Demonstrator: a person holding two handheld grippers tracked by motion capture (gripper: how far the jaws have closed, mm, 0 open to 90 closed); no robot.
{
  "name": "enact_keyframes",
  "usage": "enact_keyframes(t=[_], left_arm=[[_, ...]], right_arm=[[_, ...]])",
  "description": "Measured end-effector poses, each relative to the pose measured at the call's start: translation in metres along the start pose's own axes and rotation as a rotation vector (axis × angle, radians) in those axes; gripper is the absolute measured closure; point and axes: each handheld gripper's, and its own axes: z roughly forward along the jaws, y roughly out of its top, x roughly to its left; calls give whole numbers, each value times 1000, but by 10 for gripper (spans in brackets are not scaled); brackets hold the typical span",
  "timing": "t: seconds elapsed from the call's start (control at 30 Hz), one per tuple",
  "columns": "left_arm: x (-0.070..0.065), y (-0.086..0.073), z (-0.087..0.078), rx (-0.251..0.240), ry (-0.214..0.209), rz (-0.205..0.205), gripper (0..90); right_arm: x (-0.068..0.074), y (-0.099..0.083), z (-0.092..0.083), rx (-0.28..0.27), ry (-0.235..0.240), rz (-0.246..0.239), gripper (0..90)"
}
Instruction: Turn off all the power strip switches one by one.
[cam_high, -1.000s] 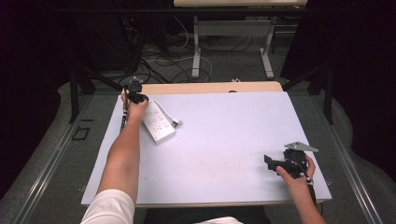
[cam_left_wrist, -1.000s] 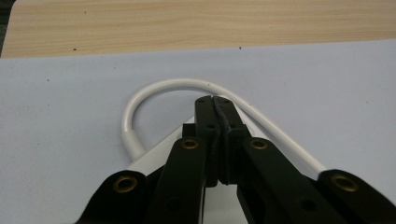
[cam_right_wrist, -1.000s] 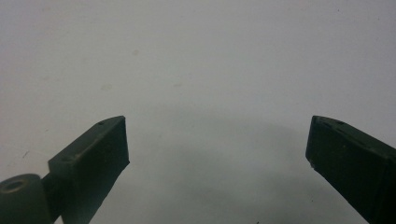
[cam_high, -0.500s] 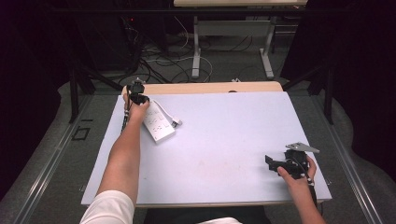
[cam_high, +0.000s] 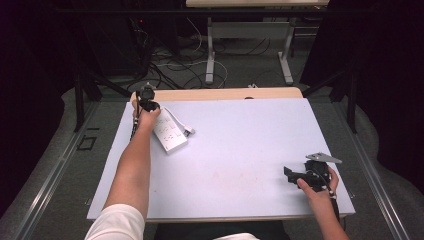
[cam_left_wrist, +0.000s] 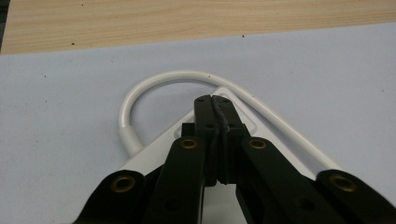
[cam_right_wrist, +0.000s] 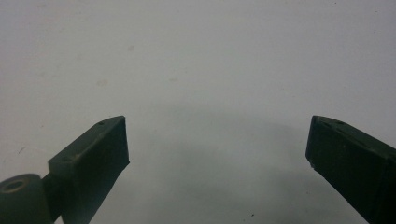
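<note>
A white power strip (cam_high: 169, 131) lies at the table's far left, its white cable (cam_left_wrist: 187, 77) curling in a loop from one end. My left gripper (cam_high: 148, 102) stands over that end with its jaws pressed together; in the left gripper view its tips (cam_left_wrist: 215, 99) sit just above the strip's (cam_left_wrist: 154, 154) corner, beside the cable, and I see nothing pinched between them. My right gripper (cam_high: 290, 175) rests near the front right edge of the table, jaws wide apart (cam_right_wrist: 217, 140) over bare white tabletop.
The white table top (cam_high: 240, 130) has a bare wooden strip (cam_high: 220, 94) along its far edge. Beyond it, table legs and loose cables (cam_high: 200, 55) lie on the floor. Dark curtains stand on both sides.
</note>
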Motion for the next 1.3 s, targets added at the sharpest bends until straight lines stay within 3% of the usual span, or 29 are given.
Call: enact_keyframes(t=[0.03, 0.23, 0.27, 0.4, 0.43, 0.47, 0.63, 1.3], left_arm=[[-1, 1, -1, 15, 8, 10, 900], [-6, 1, 1, -1, 43, 8, 900], [-5, 1, 0, 3, 36, 9, 900], [-2, 0, -3, -20, -10, -45, 900], [-2, 0, -5, -7, -16, -62, 900], [-3, -1, -5, -33, -20, -55, 900], [-9, 0, -13, -16, -30, -8, 900], [-31, -14, -34, -13, -74, 33, 900]], right_arm=[[0, 0, 0, 0, -1, 1, 53], [-2, -1, 0, 0, 1, -1, 53], [-2, -1, 0, 1, 2, -1, 53], [-1, -1, 0, 2, 3, 3, 53], [-1, -1, 0, 1, 3, -2, 53], [-1, -1, 0, 5, 3, 6, 53], [1, 1, 1, 0, 7, -9, 53], [3, 6, 3, -22, 40, -32, 55]])
